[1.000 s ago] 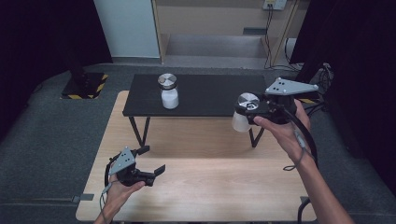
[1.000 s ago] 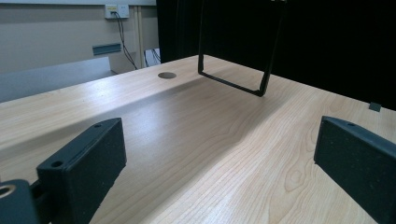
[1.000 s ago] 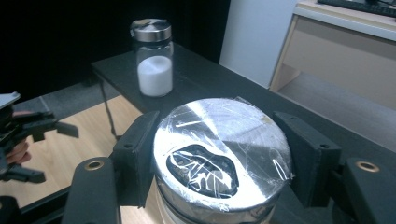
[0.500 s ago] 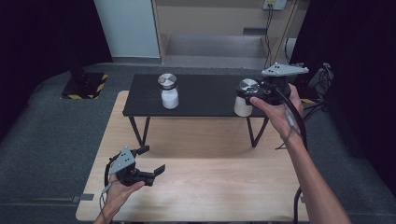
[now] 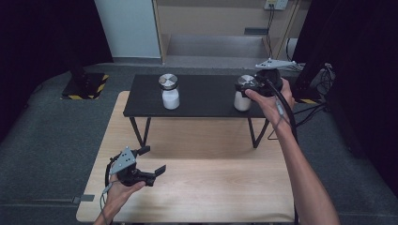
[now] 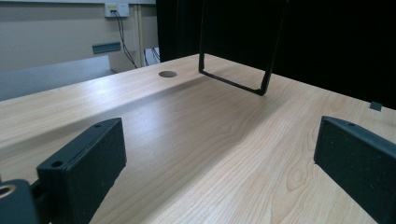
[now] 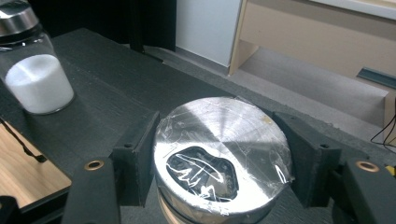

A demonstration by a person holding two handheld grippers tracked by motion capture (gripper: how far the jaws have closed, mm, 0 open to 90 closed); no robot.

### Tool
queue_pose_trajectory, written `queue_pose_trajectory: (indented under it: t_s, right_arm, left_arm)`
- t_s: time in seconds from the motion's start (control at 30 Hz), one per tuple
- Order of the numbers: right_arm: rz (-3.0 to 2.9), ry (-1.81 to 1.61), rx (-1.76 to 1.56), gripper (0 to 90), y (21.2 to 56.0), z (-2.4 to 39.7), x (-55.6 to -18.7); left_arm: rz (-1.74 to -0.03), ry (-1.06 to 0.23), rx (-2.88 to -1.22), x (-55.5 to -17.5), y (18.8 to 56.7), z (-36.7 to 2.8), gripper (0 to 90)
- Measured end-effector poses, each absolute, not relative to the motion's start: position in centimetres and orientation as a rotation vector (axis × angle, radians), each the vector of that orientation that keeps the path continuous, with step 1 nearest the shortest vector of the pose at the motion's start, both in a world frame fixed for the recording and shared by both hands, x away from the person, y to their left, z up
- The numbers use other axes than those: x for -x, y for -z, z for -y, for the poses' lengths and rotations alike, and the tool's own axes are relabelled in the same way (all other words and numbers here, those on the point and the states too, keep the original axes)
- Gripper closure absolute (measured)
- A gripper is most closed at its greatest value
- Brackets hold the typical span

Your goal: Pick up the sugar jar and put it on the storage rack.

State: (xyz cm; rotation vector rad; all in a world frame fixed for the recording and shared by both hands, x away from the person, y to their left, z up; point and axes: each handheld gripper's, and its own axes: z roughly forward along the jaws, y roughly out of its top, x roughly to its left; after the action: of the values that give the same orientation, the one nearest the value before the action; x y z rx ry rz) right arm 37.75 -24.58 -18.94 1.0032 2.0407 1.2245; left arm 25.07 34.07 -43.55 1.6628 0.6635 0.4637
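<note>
Two glass jars of white powder with silver lids are on or over a black shelf. One jar stands upright at the shelf's left part. My right gripper is shut on the lid of the second jar over the shelf's right end; whether its base touches the shelf I cannot tell. My left gripper hangs low over the wooden table, open, with nothing between its pads.
The black shelf stands on thin metal legs at the far half of the wooden table. A round cable hole is in the tabletop. Grey floor surrounds the table; cables lie at the right.
My right gripper has carried the second jar away from me, from off the shelf's right end to over its right end. The left gripper has stayed put.
</note>
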Motion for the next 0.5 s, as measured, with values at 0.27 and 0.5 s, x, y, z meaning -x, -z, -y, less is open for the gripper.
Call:
queue_pose_trajectory:
  t_s: [0.27, 0.5]
  right_arm:
    - [-2.009, -1.266, -1.05, 34.4, 20.0, 24.8, -38.4]
    - [-1.963, -1.293, -1.064, 14.1, 21.1, 25.1, -37.6]
  left_arm:
    - [-0.659, -0.46, -1.666, -25.1, 43.6, -34.0, 0.9]
    - [-0.648, -0.457, -1.677, -25.2, 43.5, -33.8, 0.9]
